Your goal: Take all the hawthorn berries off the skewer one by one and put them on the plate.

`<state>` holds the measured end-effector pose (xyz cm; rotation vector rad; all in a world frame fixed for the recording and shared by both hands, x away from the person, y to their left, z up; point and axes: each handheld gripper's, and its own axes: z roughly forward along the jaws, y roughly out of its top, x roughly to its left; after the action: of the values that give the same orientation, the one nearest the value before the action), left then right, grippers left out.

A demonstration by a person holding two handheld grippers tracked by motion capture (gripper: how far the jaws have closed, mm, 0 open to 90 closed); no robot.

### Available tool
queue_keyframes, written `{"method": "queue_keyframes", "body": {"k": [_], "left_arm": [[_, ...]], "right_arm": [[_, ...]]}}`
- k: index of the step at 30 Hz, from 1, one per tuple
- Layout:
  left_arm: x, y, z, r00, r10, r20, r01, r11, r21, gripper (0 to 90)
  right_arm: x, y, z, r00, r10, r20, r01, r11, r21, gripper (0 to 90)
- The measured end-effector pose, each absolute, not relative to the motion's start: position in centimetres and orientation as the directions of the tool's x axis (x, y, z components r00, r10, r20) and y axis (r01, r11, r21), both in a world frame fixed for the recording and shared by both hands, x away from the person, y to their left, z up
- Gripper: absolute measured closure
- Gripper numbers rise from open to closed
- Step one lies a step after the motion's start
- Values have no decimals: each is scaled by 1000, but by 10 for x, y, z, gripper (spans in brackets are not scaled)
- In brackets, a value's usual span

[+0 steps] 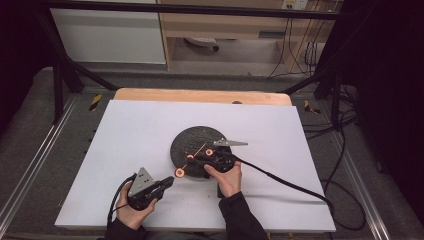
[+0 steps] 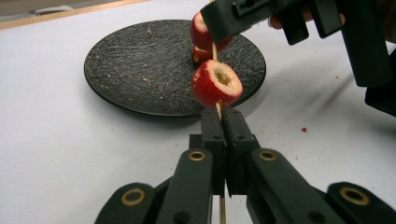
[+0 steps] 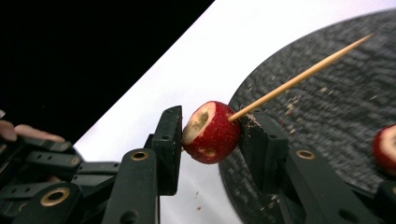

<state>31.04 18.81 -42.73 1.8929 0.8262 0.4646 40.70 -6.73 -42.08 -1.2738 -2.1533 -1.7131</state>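
A thin wooden skewer (image 2: 217, 108) runs from my left gripper (image 2: 222, 122) up toward the black plate (image 2: 140, 70). The left gripper is shut on the skewer's lower end. A red cored fruit (image 2: 216, 84) is threaded on the skewer just beyond its jaws. Farther along the skewer, my right gripper (image 3: 210, 135) is shut on a second red fruit (image 3: 210, 132), with the skewer (image 3: 299, 77) sticking out past it over the plate. A third fruit (image 3: 385, 149) lies on the plate. In the high view the left gripper (image 1: 169, 181) and right gripper (image 1: 194, 159) meet at the plate's near edge.
The round black plate (image 1: 197, 141) sits mid-table on a white sheet (image 1: 140, 130), with crumbs scattered on it. A grey three-cornered plate (image 1: 230, 142) juts from the right gripper over the plate. Cables trail off to the right. A wooden table edge (image 1: 200, 95) runs along the back.
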Motion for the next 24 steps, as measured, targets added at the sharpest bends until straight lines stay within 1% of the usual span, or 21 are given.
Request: {"method": "queue_keyframes", "body": {"k": [17,24], "left_arm": [[309,191,-424,694,719,-38,331,-271,904,883],[310,192,-424,693,720,-41,333,-269,904,884]], "right_arm": [[431,-91,-394,-619,604,503,615,-26,788,616],[444,-104,-386,-591,639,493,605,-52,794,617]]}}
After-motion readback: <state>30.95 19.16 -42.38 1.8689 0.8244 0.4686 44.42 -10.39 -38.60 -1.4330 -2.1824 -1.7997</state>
